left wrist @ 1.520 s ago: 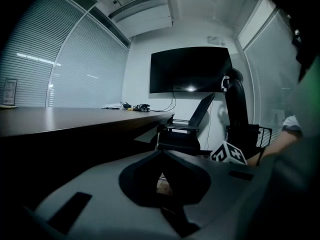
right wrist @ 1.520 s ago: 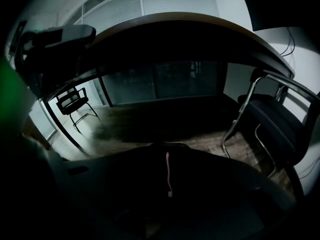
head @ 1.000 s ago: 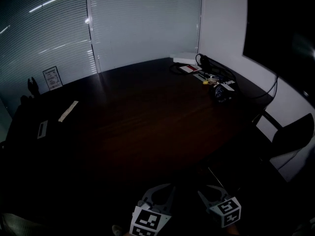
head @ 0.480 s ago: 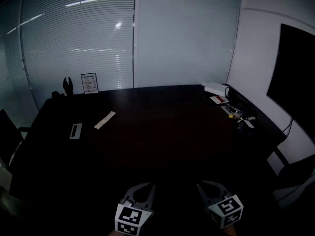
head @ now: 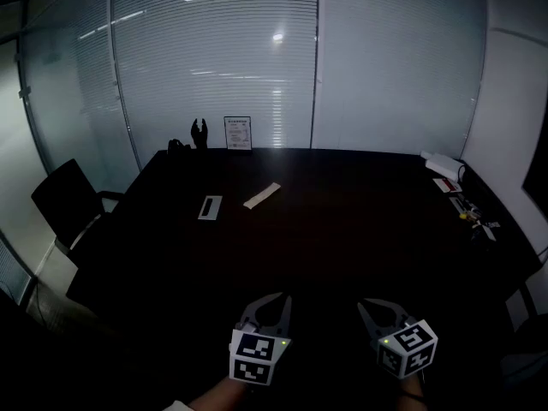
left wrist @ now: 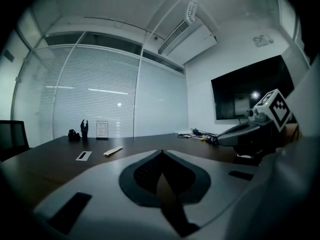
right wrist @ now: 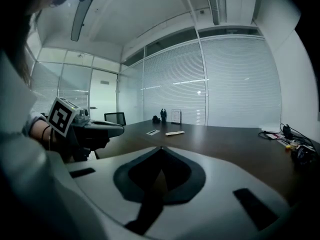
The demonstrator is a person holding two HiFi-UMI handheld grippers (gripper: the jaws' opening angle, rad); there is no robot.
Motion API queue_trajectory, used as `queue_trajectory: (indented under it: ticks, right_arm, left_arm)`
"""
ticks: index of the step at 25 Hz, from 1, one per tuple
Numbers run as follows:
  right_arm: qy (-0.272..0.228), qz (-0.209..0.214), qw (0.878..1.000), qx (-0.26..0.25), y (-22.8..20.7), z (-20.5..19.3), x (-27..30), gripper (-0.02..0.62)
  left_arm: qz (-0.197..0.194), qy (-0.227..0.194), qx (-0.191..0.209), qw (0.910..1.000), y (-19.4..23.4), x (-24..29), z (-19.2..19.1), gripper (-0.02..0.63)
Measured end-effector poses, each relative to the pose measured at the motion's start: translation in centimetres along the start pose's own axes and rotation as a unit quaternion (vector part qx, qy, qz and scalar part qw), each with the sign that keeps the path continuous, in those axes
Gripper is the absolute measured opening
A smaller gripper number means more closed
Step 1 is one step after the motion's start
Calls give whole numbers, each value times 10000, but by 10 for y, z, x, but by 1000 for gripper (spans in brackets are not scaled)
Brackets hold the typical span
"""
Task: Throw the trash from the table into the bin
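1. Hovering over the near edge of the dark bench (head: 342, 229), the left claw (left wrist: 160, 152) has its jaws pressed together, with nothing between them.
2. The right claw (right wrist: 161, 148), beside it on the right, has just been closing; its jaws now meet and hold nothing.
3. The trash, a pale paper strip (head: 261, 195), lies on the far left part of the bench, well apart from both claws, just right of a small flat plate (head: 210, 206).

Looks down from head height over the desk (head: 342, 229) toward 12 o'clock; skims the same desk low, along both jaws.
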State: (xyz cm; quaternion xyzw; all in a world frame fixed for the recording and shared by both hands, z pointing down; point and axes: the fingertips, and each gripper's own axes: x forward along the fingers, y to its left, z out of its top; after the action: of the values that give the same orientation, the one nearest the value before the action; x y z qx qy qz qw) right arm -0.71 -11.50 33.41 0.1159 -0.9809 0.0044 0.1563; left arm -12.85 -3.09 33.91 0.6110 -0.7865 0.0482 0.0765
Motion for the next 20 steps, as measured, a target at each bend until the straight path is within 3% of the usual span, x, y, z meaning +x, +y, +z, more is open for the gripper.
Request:
queue_trajectory:
  ticks: [4, 13, 20]
  right_arm:
    - [50, 189, 9998, -16, 16, -2, 9, 6]
    - [132, 326, 9993, -111, 4, -3, 23, 6]
    - [141, 418, 9984, -362, -12, 32, 90, 6]
  left_arm:
    - [135, -144, -97, 9998, 9, -10, 5, -2]
    - [199, -191, -131, 9995, 14, 3, 7, -2]
    - [335, -137, -184, 9992, 78, 40, 15, -2]
